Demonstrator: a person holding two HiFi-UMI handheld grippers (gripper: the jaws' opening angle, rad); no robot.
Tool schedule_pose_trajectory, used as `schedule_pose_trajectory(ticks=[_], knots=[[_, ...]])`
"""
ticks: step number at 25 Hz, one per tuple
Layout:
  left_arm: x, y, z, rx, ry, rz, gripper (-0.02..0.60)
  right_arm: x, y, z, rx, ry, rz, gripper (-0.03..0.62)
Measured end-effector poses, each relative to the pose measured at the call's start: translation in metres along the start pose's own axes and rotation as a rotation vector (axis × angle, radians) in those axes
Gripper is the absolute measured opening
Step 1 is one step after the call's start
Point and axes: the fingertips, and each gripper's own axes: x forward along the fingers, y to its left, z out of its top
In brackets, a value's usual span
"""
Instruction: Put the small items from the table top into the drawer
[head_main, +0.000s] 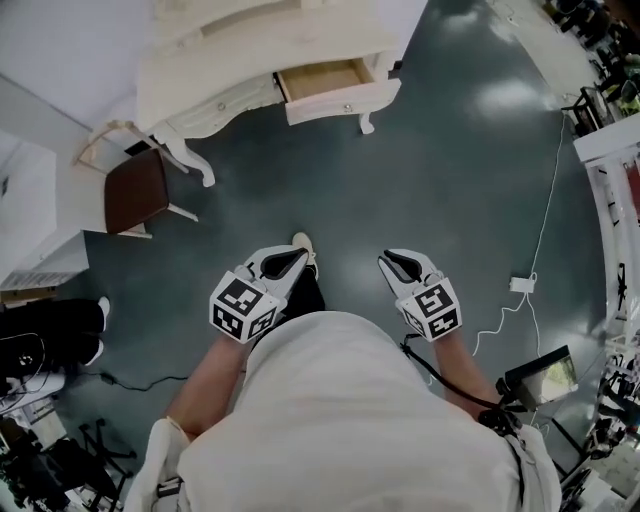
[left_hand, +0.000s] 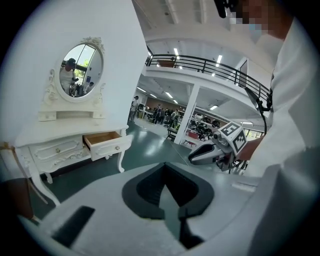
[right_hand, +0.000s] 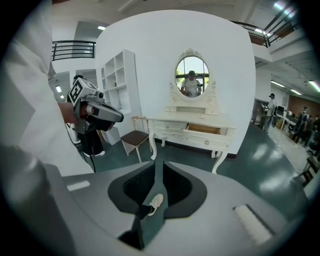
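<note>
The drawer (head_main: 325, 80) stands pulled open from the front of the white dressing table (head_main: 200, 90), and we see its pale wooden inside from above. The table is against the white wall, with an oval mirror (right_hand: 192, 75) rising over it. What lies on the table's top is too small for us to tell from here. A chair with a brown seat (head_main: 135, 190) sits just beside the table, on the side away from the drawer, and a white shelf unit (right_hand: 120, 75) stands further along the wall.

We are well apart from the table, with a wide stretch of dark green floor (head_main: 440, 170) between it and us. Both grippers are held out in front of our white shirt (head_main: 340, 420), side by side and apart from each other, pointing towards the table and tipped downward.

The left gripper (head_main: 292, 260) has its jaws slightly parted: a narrow strip of floor shows between the dark pads, and nothing is in them. The right gripper (head_main: 392, 264) is likewise a little released, holding nothing; through its gap we see only the floor and our white shoe (right_hand: 155, 202).

To our right a white cable with a plug (head_main: 522, 284) trails across the floor.
</note>
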Motion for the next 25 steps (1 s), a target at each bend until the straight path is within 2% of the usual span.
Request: schedule_pose_trajectory(ticks=[2, 7, 11, 13, 16, 21, 25], knots=[[0.02, 0.026, 0.021, 0.004, -0.005, -0.028, 0.003, 0.013, -0.021, 0.016, 0.013, 0.016, -0.016, 0.052], [0.065, 0.088, 0.106, 0.055, -0.039, -0.12, 0.003, 0.051, -0.101, 0.093, -0.04, 0.063, -0.054, 0.051], [0.081, 0.139, 0.135, 0.044, -0.03, -0.142, 0.012, 0.089, -0.148, 0.138, -0.069, 0.064, -0.087, 0.051], [0.08, 0.149, 0.141, 0.025, -0.032, -0.143, 0.012, 0.102, -0.162, 0.154, -0.095, 0.068, -0.082, 0.051], [0.075, 0.167, 0.145, 0.013, -0.029, -0.099, 0.002, 0.123, -0.186, 0.178, -0.144, 0.073, -0.062, 0.051], [0.066, 0.21, 0.158, -0.099, -0.09, 0.039, 0.002, 0.166, -0.225, 0.218, -0.262, 0.074, -0.022, 0.055], [0.076, 0.235, 0.172, -0.124, -0.097, 0.14, 0.002, 0.206, -0.272, 0.245, -0.369, 0.07, 0.041, 0.072]])
